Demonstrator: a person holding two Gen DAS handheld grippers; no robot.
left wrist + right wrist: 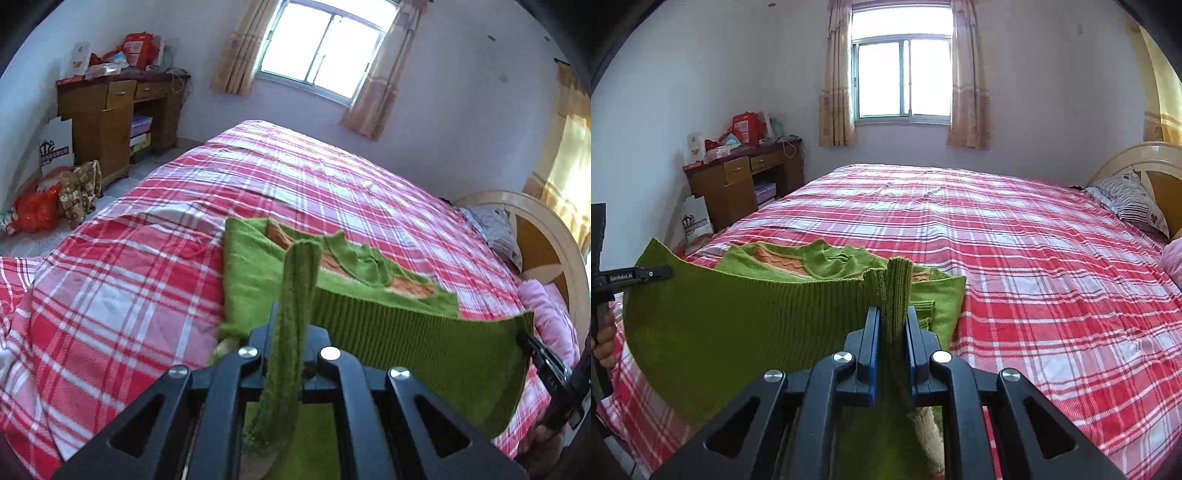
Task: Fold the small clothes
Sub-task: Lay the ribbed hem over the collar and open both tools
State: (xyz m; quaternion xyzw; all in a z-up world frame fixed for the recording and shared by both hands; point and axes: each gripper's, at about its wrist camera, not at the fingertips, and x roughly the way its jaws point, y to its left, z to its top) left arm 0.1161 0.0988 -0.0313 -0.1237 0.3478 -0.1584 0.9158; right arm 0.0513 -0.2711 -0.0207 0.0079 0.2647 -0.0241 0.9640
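A small green knit sweater (pixel 255 266) with orange wavy stripes lies on the red plaid bed; it also shows in the right wrist view (pixel 738 332). Its ribbed hem is lifted off the bed and stretched between my two grippers. My left gripper (pixel 291 332) is shut on one hem corner, and shows at the left edge of the right wrist view (pixel 653 274). My right gripper (pixel 892 325) is shut on the other hem corner, and shows at the right of the left wrist view (pixel 532 341). The collar end (pixel 827 264) rests on the bed.
The red plaid bedspread (pixel 1015 258) covers a large bed with a wooden headboard (pixel 1145 158) and pillows (pixel 1130 203) at right. A cluttered wooden desk (pixel 738 184) stands at the far left wall, bags on the floor (pixel 40 210). A curtained window (pixel 903 77) is behind.
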